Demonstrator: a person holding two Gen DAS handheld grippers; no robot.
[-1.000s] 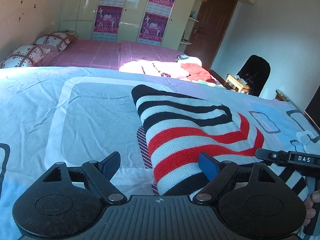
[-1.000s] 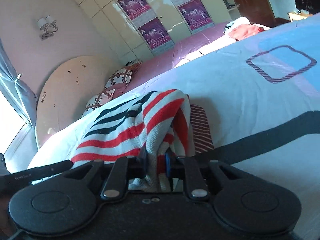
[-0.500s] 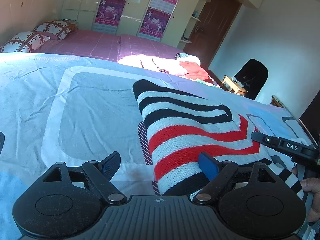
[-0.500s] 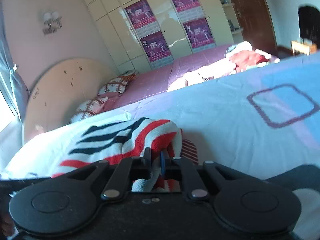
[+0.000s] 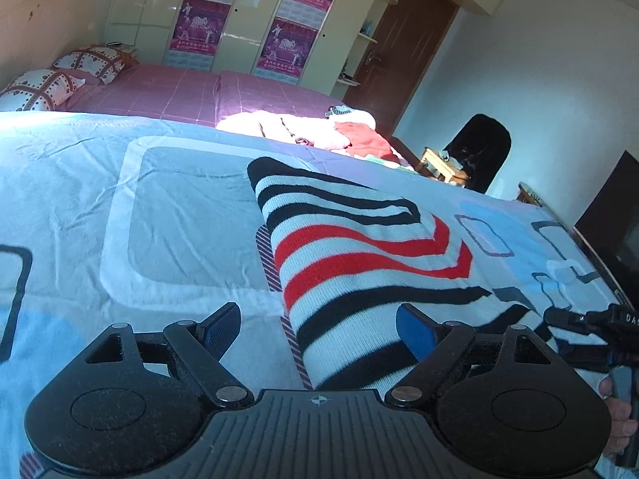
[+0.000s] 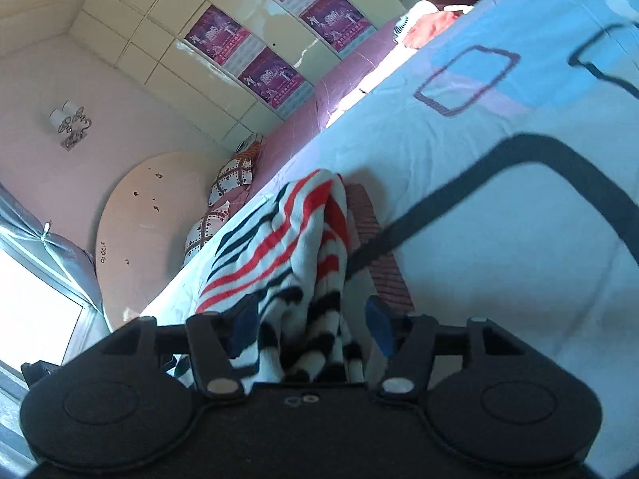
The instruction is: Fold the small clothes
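Observation:
A small knit sweater with white, black and red stripes [image 5: 359, 263] lies folded on the light blue bedspread [image 5: 120, 207]. My left gripper [image 5: 319, 329] is open, its blue pads [image 5: 415, 331] spread wide at the sweater's near end without holding it. My right gripper [image 6: 309, 319] is open, its pads on either side of the sweater's bunched edge [image 6: 303, 279]. The right gripper also shows at the right edge of the left wrist view [image 5: 599, 323].
A pile of pink, white and red clothes [image 5: 319, 131] lies at the bed's far edge. A second bed with a pink cover [image 5: 179, 92] and pillows [image 5: 60, 80] stands behind. A dark chair [image 5: 479, 155] and small wooden table [image 5: 439, 163] are at the right.
My right gripper was shut on the sweater's edge and has opened, letting it go. The sweater's right side has dropped flatter. My left gripper stayed open in place.

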